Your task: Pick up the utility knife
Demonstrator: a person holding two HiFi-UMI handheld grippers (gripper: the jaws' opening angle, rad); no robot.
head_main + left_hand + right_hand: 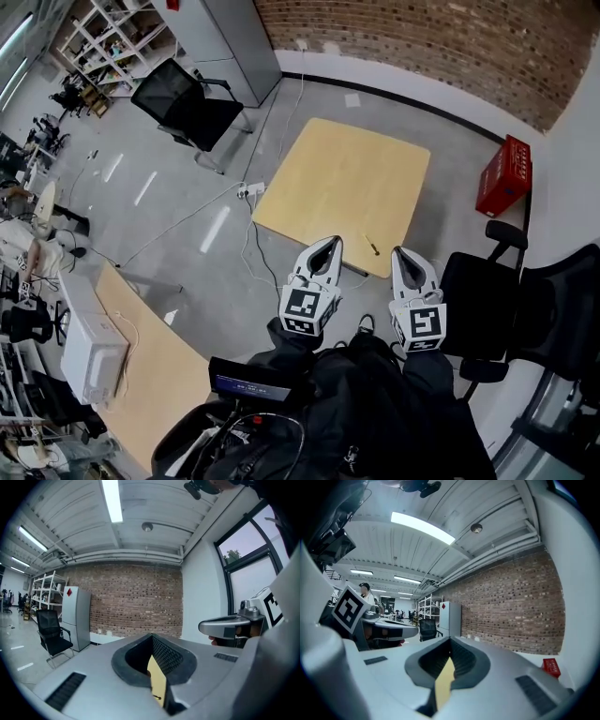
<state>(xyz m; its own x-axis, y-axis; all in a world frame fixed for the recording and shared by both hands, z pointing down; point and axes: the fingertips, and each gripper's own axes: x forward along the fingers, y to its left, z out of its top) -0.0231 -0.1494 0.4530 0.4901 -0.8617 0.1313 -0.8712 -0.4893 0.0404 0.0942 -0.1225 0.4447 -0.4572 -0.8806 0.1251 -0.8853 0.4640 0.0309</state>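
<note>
Well below and ahead of both claws: pale square wooden table [328, 178]. Left claw [328, 244] and right claw [403, 253] held side by side, tips overlapping the table's near edge in the head view, each clenched on nothing, with pads meeting at the tips. Between the two tips and just beyond, lying flat near that edge: small slim utility knife [372, 247], yellowish with a dark end, too small for finer detail. Probably light, stiff and slick-bodied. Best pinched across mid-handle, clear of the blade end.

open office, desks [155, 370], chairs [192, 111], shelving [112, 37]
</note>
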